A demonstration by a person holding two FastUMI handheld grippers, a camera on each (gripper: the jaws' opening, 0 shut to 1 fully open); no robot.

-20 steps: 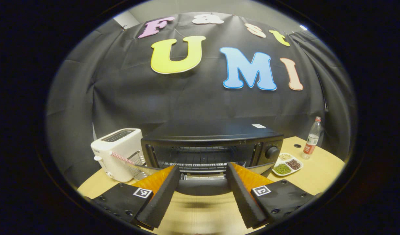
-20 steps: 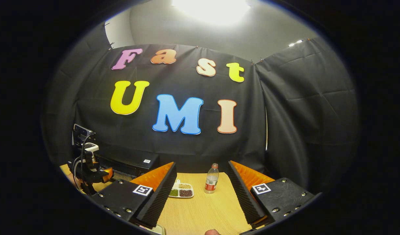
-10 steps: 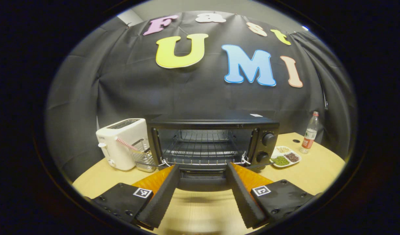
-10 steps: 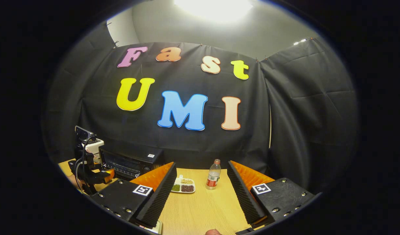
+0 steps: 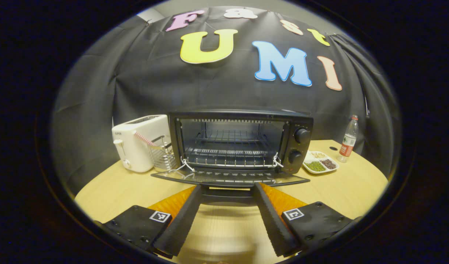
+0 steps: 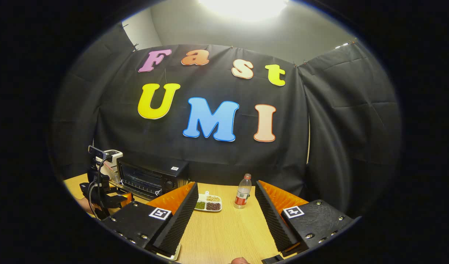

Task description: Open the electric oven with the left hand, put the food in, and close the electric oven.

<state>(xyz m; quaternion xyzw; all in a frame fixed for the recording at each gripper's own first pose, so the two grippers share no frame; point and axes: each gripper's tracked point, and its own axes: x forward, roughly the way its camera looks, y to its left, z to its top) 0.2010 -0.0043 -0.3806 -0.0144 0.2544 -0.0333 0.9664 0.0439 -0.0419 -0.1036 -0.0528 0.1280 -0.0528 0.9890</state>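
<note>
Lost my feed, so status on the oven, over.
Left tool open, at the door handle. Right tool open, empty. Oven door down flat, rack bare. Food tray beside oven, path clear.

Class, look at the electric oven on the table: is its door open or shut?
Open. The electric oven has its glass door folded down flat in front, leaving the wire rack inside exposed. No food is visible inside.
</note>
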